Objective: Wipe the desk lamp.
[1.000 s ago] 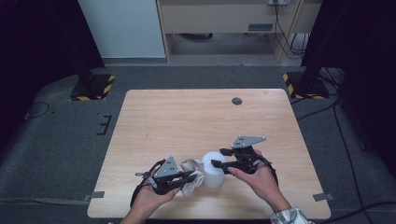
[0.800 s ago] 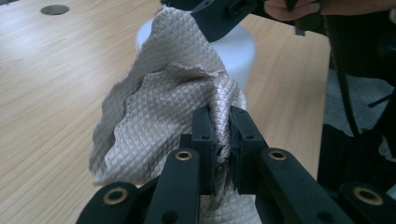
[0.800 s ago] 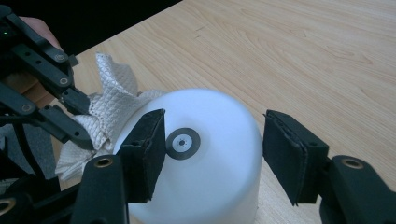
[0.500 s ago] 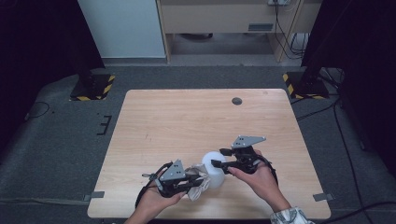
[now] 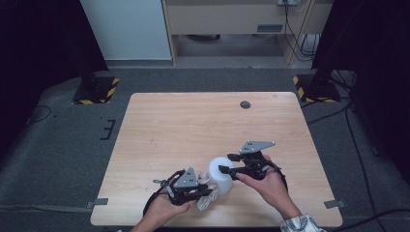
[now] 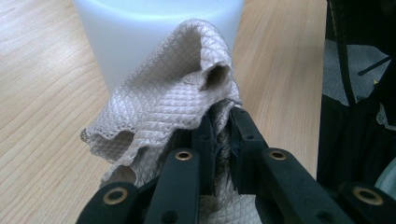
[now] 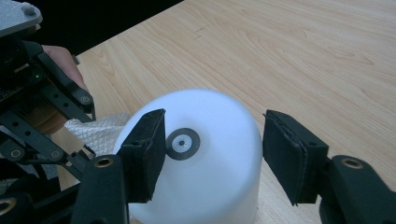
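Since a second ago my left gripper has slid a little rightward along the near edge, carrying the crumpled beige quilted cloth up against the white, translucent plastic cup, which stands upside down at about 6 o'clock on the pale wooden table. Its jaws are pinched tight on the cloth. My right gripper straddles the cup about half open, its pads seemingly against the wall, though I can't see the contact. From the left fingers the cup lies at 1 o'clock, touching the cloth; wiping up its upright axis looks next.
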`<state>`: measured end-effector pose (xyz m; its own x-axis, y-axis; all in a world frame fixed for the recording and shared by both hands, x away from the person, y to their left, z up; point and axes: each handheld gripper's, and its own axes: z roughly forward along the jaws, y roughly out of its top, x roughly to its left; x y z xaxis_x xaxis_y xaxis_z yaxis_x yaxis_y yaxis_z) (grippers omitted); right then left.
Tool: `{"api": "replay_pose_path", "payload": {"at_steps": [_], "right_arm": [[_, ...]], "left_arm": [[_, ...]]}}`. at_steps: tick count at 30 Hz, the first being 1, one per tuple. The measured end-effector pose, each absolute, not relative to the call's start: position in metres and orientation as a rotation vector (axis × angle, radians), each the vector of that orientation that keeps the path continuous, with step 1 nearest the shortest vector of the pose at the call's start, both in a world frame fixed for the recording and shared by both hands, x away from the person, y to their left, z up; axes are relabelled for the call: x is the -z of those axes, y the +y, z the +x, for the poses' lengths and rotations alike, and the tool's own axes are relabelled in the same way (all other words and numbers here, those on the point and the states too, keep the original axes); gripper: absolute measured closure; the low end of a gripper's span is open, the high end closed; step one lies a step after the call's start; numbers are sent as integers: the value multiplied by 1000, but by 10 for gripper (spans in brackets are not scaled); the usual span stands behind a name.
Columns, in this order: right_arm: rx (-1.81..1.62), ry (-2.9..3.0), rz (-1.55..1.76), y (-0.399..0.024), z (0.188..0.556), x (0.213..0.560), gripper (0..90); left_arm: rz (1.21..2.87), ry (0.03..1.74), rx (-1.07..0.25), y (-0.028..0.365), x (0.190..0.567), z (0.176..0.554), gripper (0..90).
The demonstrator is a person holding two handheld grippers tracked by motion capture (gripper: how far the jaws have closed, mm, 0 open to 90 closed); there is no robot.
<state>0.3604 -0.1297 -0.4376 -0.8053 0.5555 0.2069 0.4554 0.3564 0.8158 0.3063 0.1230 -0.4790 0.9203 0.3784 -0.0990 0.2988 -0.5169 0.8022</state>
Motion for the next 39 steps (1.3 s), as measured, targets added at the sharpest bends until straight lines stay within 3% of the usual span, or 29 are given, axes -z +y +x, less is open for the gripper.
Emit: {"api": "replay_pose_path", "payload": {"at_steps": [15, 31, 39], "right_arm": [[-1442, 2498, 928, -129, 360, 437, 402], [-1441, 2497, 924, -129, 360, 437, 403], [-1442, 2496, 920, -129, 360, 437, 403]], "left_arm": [[2103, 413, -113, 111, 467, 300, 819], [2252, 422, -84, 98, 492, 305, 819], [2158, 406, -84, 103, 481, 302, 818]]}}
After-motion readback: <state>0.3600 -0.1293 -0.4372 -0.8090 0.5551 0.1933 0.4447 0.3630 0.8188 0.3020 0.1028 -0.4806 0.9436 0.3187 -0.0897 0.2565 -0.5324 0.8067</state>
